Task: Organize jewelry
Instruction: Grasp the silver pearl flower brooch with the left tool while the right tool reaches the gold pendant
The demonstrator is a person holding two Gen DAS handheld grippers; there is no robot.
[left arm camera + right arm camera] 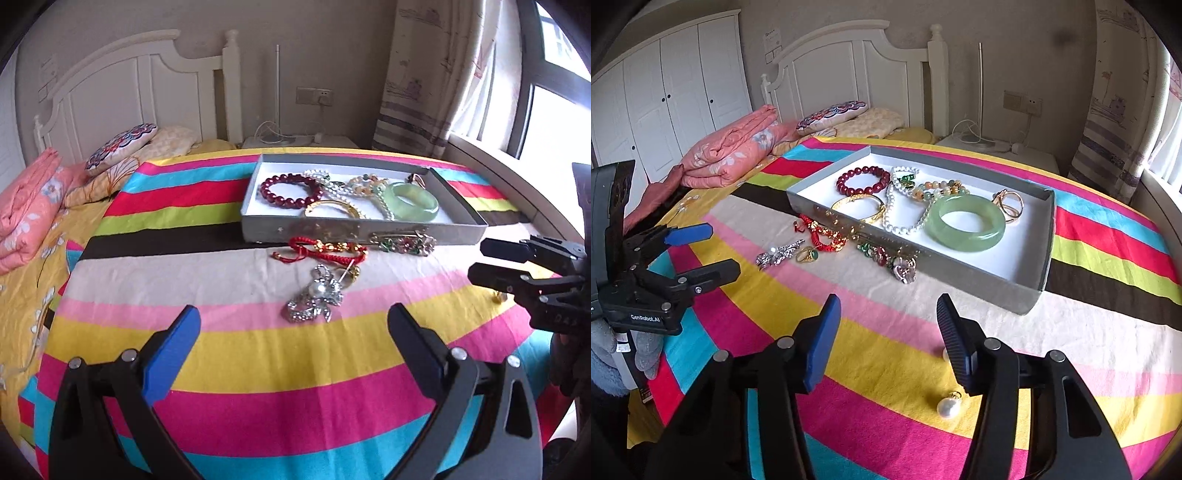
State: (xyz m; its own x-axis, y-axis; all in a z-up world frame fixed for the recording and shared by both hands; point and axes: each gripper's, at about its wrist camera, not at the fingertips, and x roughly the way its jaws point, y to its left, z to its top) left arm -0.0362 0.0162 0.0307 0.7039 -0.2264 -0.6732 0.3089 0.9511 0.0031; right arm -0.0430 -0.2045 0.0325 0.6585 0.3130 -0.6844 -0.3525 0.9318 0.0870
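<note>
Both my grippers, left [293, 332] and right [888, 317], jaws apart, empty. Silver brooch [314, 299] on striped cloth before tray [332, 232]. Pearl earring [947, 406] near right finger: round, likely rolls, slips pinch.

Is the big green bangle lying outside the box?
No, the green bangle lies inside the grey box, beside the pearl necklace.

Striped bedcover [1089, 266]: pink, yellow, cyan, red, lime, dark brown, cream bands. Grey tray [960, 271], white inside. In tray: dark red bead bracelet [863, 180], pale green bangle [967, 223], gold bangle [860, 206], white pearls [905, 221]. Beside tray: red cord bracelet [823, 236], silver brooch [314, 297]. Salmon floral quilt [735, 147] beyond tray.
</note>
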